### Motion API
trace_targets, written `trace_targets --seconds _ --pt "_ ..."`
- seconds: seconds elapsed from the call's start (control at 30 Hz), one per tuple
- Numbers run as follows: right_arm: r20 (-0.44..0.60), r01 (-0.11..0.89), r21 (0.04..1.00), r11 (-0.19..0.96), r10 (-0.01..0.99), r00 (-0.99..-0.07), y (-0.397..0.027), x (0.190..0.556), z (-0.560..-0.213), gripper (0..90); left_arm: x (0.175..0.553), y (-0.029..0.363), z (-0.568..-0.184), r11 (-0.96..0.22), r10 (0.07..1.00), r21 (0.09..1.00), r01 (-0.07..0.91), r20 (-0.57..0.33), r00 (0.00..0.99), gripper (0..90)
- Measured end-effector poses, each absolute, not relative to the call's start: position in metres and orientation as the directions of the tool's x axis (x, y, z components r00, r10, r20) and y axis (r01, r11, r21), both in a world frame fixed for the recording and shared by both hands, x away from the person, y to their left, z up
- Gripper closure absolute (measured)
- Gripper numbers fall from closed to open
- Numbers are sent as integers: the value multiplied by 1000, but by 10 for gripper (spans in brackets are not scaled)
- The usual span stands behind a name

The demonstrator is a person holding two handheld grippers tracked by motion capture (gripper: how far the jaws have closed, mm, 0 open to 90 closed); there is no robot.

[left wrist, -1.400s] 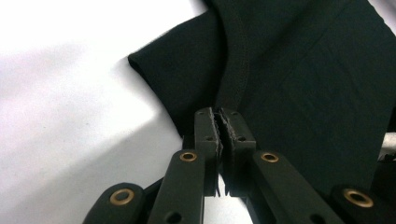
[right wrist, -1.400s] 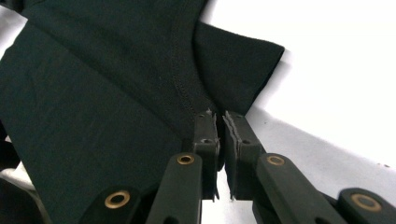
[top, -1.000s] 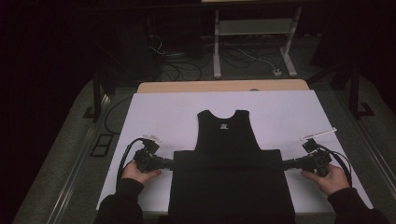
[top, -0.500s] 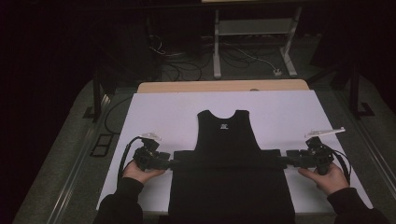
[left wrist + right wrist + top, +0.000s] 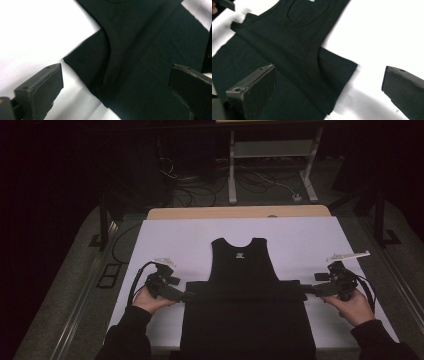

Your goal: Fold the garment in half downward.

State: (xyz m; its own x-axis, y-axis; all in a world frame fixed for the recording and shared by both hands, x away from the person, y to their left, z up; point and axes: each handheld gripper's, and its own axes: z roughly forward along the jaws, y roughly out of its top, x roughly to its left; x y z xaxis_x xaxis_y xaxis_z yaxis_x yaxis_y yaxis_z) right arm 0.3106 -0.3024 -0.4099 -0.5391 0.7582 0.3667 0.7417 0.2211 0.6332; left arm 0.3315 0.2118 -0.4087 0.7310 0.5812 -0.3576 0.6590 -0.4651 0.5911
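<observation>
A black sleeveless top [image 5: 243, 270] lies flat on the white sheet [image 5: 190, 240], neck away from me, its lower part folded up into a straight band across the middle. My left gripper [image 5: 186, 296] sits at the band's left end and my right gripper [image 5: 311, 290] at its right end. Both have just been opening and now stand open, pads off the cloth. In the left gripper view the top's [image 5: 140, 62] folded corner lies loose between the wide jaws of the left gripper [image 5: 117, 87]. The right gripper [image 5: 329, 87] view shows the top's [image 5: 287, 45] other corner the same way.
The white sheet covers a wooden table whose far edge [image 5: 235, 212] shows beyond it. Bare sheet lies on both sides of the top. On the dark floor behind are cables [image 5: 200, 190] and a metal stand [image 5: 270, 165]. A black frame [image 5: 107, 275] lies on the floor at the left.
Both grippers' jaws have opened and let go of the ends of the folded band, which now rests on the sheet. The hands have stayed almost where they were.
</observation>
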Motion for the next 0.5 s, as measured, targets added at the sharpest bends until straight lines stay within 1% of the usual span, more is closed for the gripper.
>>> trace_targets --seconds 0.27,0.5 --pt "354 730 641 237 752 -555 -298 315 -400 0 341 206 -399 -469 585 599 649 -340 737 0" --pt "346 725 644 245 751 -562 -299 319 -393 0 347 211 -388 -430 602 628 648 -336 725 0"
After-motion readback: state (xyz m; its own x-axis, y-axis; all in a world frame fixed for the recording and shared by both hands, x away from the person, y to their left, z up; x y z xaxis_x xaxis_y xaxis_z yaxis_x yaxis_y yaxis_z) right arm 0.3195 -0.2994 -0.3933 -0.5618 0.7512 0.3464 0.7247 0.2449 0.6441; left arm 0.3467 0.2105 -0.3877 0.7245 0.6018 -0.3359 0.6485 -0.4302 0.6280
